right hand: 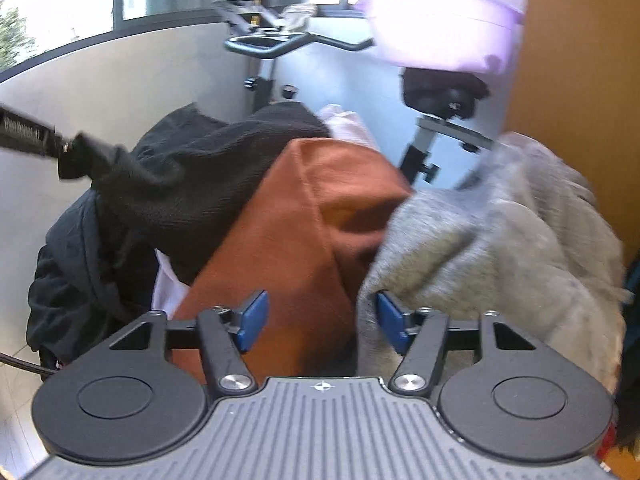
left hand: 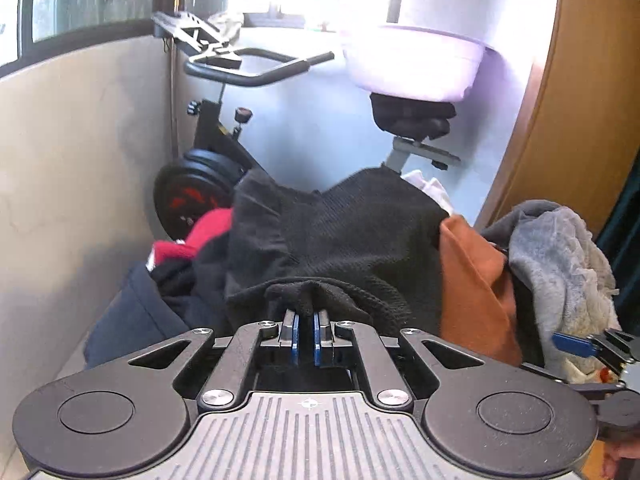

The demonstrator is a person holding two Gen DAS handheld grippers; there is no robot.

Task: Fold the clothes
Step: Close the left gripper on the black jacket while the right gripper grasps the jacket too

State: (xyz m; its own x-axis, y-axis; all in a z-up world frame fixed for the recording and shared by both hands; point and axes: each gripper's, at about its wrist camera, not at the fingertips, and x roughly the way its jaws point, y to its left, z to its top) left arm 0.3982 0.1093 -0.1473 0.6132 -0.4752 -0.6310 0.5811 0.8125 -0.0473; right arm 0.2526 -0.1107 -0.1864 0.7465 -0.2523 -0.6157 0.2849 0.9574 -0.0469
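Left wrist view shows me the left gripper (left hand: 306,322) clamped on a fold of the black knit garment (left hand: 352,232), with red clothing (left hand: 200,236) beside it. Right wrist view shows my right gripper (right hand: 320,320) spread wide and empty over the rust-orange cloth (right hand: 288,240), the grey fleece (right hand: 500,240) just beside.

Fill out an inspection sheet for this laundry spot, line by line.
Surface: hidden under the clothes pile.
Job's things: black knit garment, rust-orange garment, grey fleece, red garment, dark navy garment, heaped unfolded.
Clutter: lilac basin above the bike saddle.
Grippers: left claw shut on a black knit edge; right claw open, nothing between the pads.
Cables: dark cord at the right view's left edge.
Surroundings: exercise bike, window, wooden panel.
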